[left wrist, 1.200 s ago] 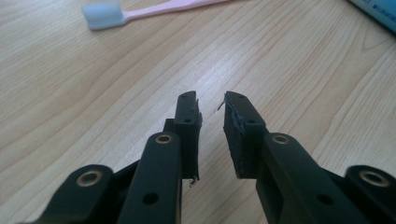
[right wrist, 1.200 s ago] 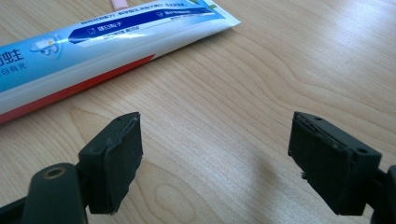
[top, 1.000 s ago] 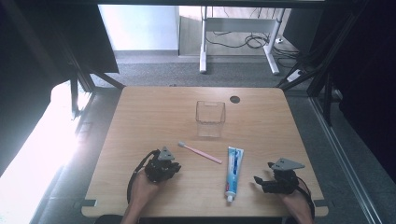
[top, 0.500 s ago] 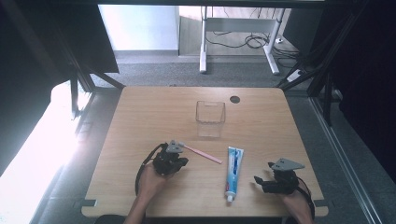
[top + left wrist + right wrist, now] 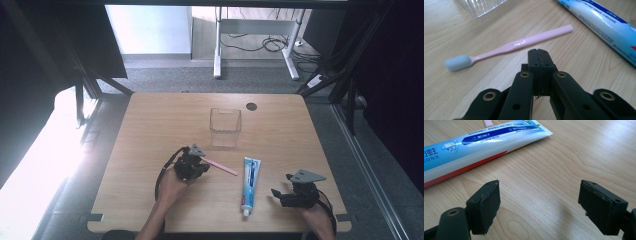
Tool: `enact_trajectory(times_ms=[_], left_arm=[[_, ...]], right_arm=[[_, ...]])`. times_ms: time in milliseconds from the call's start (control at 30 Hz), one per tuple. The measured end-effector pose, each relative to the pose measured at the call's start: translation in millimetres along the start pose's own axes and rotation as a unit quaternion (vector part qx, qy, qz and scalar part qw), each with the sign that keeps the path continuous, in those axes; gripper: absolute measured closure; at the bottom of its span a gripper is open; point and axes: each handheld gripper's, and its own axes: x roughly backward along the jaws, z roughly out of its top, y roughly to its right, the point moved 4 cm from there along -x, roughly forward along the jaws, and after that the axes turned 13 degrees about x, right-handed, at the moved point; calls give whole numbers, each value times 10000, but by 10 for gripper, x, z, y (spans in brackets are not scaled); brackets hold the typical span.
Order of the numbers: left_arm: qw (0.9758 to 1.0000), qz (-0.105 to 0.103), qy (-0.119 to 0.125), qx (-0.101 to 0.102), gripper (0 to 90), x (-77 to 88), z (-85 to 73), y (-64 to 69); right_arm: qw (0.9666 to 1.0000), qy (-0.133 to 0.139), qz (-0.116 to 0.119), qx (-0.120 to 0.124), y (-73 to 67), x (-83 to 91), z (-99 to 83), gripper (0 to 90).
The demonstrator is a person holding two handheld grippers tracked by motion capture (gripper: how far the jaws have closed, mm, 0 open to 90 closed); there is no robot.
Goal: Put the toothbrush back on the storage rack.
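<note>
Near the table's front edge, left of centre, the left claw [image 5: 539, 53] sits with its jaws pressed flat together and nothing between them; they have just been closing. Its tips lie just short of the pink toothbrush [image 5: 509, 48], which rests flat on the table [image 5: 150, 125], apart from the claw, handle pointing toward the toothpaste tube [image 5: 249, 185] and pale blue bristle head away from it.

Handling judgement: the toothbrush is light, thin and stiff, with a glossy handle that may slip or roll under the pads. Because it lies flush on the wood, a closed claw cannot take it; the jaws must open and straddle the handle. The best hold is likely the wider mid-handle, where the gloss highlight shows, not the soft bristle head.

Beyond the toothbrush, toward the table's far edge, stands a clear ribbed cup [image 5: 225, 127], probably light and easily tipped. Near the front right corner, the right claw [image 5: 549, 207] rests wide open and empty, beside the tube.
</note>
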Motion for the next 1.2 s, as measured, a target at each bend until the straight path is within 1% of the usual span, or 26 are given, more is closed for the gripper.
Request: enact_trajectory(times_ms=[67, 167, 233, 300, 333, 367, 433, 567, 667, 700, 733, 767, 800, 833, 867, 900, 1067, 1100, 1133, 1167, 1200], left_arm=[[10000, 9, 9, 8, 897, -42, 51, 22], [10000, 44, -5, -50, 898, -105, 116, 52], [9999, 62, -31, -124, 898, -152, 155, 74], [9999, 42, -30, -161, 898, -202, 192, 103], [9999, 42, -30, -161, 898, -202, 192, 103], [9998, 53, -42, -207, 898, -251, 228, 138], [9997, 23, -86, -232, 898, -304, 262, 176], [9995, 52, -94, -281, 897, -414, 313, 229], [9995, 57, -127, -283, 898, -487, 335, 248], [9995, 57, -127, -283, 897, -487, 335, 248], [9993, 81, -143, -331, 898, -532, 345, 254], [9994, 76, -147, -313, 898, -554, 346, 264], [9993, 73, -159, -338, 898, -574, 351, 269], [9994, 67, -168, -304, 898, -594, 353, 282], [9992, 69, -173, -345, 898, -615, 358, 287], [9993, 55, -161, -320, 898, -634, 359, 303], [9992, 32, -164, -367, 897, -692, 364, 331], [9991, 39, -175, -385, 897, -700, 362, 327], [9992, 46, -183, -360, 897, -708, 355, 330], [9990, 63, -208, -397, 897, -714, 350, 326], [9990, 69, -228, -373, 897, -720, 340, 330]], right_arm=[[10000, 10, 4, 1, 1, 0, 0, 184], [10000, 11, 5, -7, 4, 1, -3, 184], [10000, 8, 15, -10, 7, -3, -7, 184], [10000, -12, 17, -9, 6, -6, -11, 184], [10000, -15, 23, -10, 6, -7, -12, 184], [10000, -12, 23, -13, 7, -7, -11, 184], [10000, -8, 26, -16, 6, -7, -10, 184], [10000, -10, 34, -21, 6, -8, -13, 184], [10000, -10, 27, -19, 11, -8, -15, 184], [10000, -13, 32, -23, 10, -8, -15, 184], [10000, -16, 33, -26, 9, -9, -16, 184], [10000, -23, 39, -25, 8, -11, -17, 184], [10000, -29, 41, -24, 8, -13, -18, 184], [10000, -33, 48, -23, 7, -16, -19, 184], [10000, -38, 51, -22, 6, -17, -19, 184], [10000, -39, 53, -21, 5, -18, -19, 184], [10000, -25, 41, -22, 8, -14, -19, 184], [10000, -26, 42, -29, 9, -13, -20, 184], [10000, -24, 44, -32, 8, -12, -20, 184], [10000, -18, 45, -29, 8, -12, -19, 184], [10000, -16, 44, -26, 7, -11, -17, 184]])
